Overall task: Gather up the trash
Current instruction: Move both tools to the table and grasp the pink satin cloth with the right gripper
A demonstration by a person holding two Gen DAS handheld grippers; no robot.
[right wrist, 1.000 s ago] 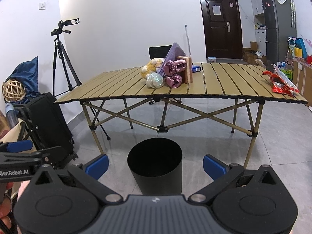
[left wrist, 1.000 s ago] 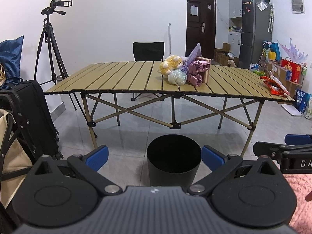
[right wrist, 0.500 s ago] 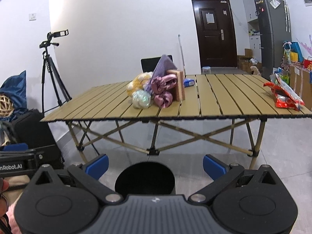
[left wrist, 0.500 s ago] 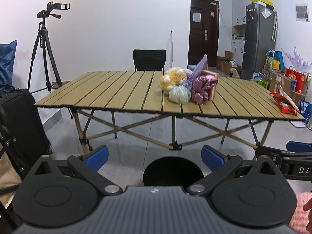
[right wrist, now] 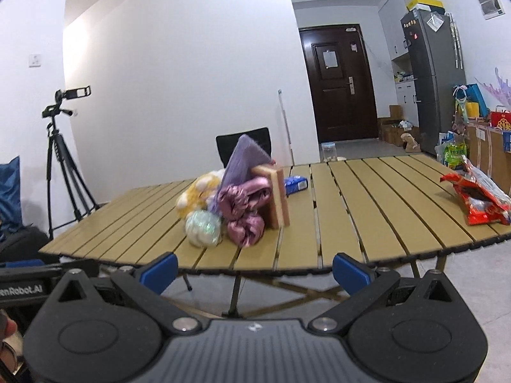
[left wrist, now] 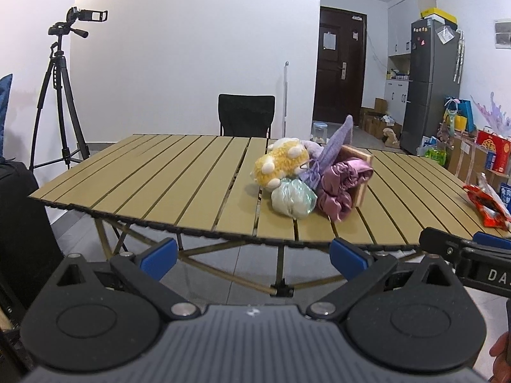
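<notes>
Both hand-held grippers — left (left wrist: 252, 255), right (right wrist: 255, 270) — level, wide apart, before the table (left wrist: 179, 172).

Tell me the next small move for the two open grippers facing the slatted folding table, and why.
Probably carry the right gripper forward and rightward toward the torn red snack wrapper near the tan slatted table's right edge. It looks like trash lying apart from the plush pile, and both the right and the left gripper are open, empty, short of the table.

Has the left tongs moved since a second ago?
Yes. The left tongs rose and went forward toward the table: the table edge now sits just above the fingertips, and the black bin seen earlier below has dropped out of view.
</notes>
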